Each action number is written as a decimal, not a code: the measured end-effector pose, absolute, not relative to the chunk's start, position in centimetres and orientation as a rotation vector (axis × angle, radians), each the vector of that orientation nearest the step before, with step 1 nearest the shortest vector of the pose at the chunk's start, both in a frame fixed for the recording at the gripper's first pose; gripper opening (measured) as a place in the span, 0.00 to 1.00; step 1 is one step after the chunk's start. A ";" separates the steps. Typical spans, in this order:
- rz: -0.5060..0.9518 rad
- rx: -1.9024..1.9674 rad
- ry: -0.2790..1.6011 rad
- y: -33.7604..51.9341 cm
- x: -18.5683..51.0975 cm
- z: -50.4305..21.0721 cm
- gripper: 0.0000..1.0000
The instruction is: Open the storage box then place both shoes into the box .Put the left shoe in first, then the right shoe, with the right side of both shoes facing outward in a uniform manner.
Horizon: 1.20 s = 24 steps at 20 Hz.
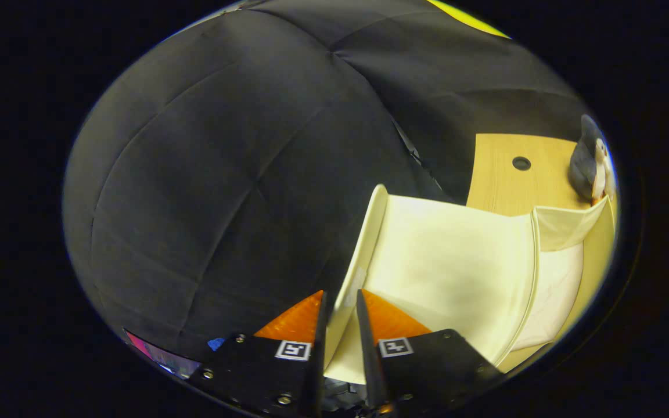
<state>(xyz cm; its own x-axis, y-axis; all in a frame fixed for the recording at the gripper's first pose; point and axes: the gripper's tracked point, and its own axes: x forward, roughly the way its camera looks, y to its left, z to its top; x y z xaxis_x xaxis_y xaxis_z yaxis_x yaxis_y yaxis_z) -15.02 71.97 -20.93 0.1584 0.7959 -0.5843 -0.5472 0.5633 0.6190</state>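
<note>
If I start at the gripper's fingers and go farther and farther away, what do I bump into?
Gripper fingers pinching the lid of the cream storage box → box inside → wooden table → shoe at the far edge.

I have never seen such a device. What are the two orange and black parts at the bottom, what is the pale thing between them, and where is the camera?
The camera rides on a hand-held gripper and looks forward along its two fingers. The orange and black parts are those fingers. A person carries the tool; there is no robot arm.

The pale cream thing is the storage box. Its lid stands edge-on between the fingers, which sit close on either side and seem to pinch it, with the lid lifted. The box looks empty inside.

The box rests on a wooden table with a round hole in it. Beyond the box, one dark shoe lies on the table. The black cloth behind is the booth's wall.
</note>
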 end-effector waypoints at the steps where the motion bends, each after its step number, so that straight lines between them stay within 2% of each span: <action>1: 0.989 0.275 1.009 72.3 -15.2 -20.5 0.50; 2: 1.003 0.268 0.997 72.5 -15.5 -19.6 0.61; 3: 1.014 0.255 0.984 72.4 -15.8 -19.1 0.66; 14: 0.996 0.209 0.784 62.2 -11.5 -12.8 0.66; 24: 0.846 0.184 0.650 47.5 -5.9 -11.1 0.66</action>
<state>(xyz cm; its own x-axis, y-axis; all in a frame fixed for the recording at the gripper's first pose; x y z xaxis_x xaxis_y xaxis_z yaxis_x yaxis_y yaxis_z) -5.91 47.53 -11.06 0.4846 0.7442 -0.4597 -0.6357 0.6607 0.3992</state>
